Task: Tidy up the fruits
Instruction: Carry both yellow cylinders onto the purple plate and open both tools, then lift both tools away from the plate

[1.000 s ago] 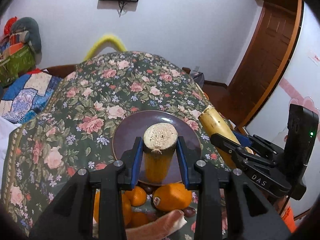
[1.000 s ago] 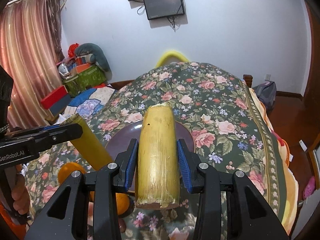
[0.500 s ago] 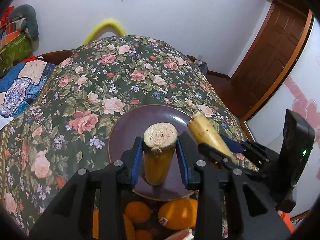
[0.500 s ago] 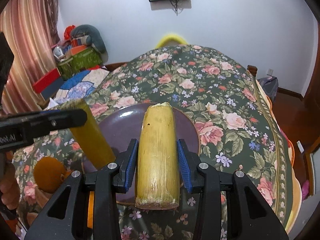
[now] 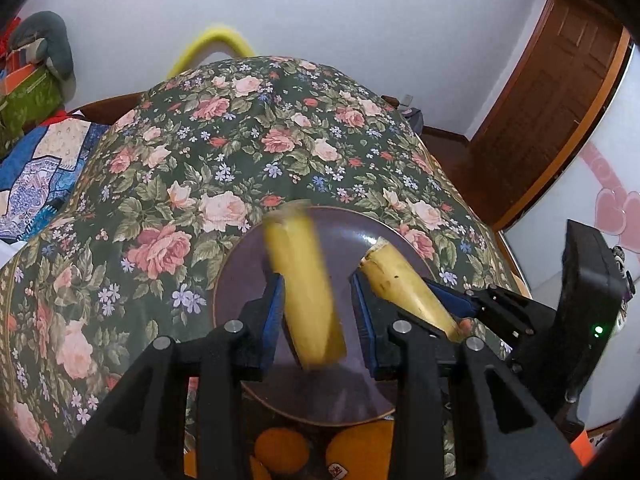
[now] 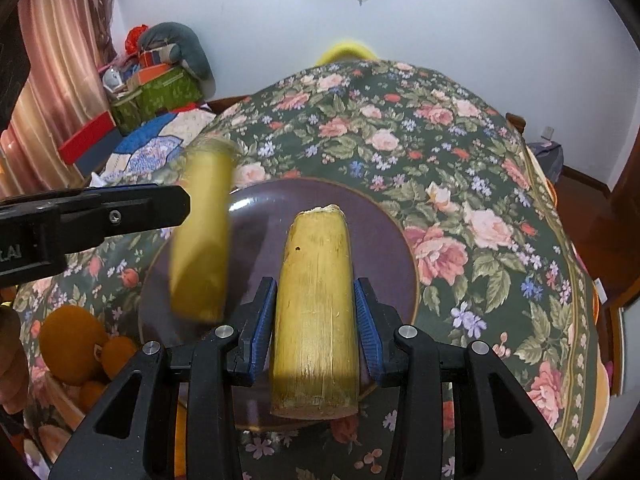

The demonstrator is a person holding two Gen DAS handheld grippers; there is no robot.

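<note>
From my left wrist view, the left gripper is spread and its blurred sugarcane piece drops toward the purple plate, where it may roll off; from my right view, the right gripper pinches a second sugarcane piece above the plate, risking collision.

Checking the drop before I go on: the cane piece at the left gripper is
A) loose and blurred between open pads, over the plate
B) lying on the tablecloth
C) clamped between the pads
A: the left cane piece is motion-blurred, clear of the right-hand pad of the left gripper, above the plate.
</note>
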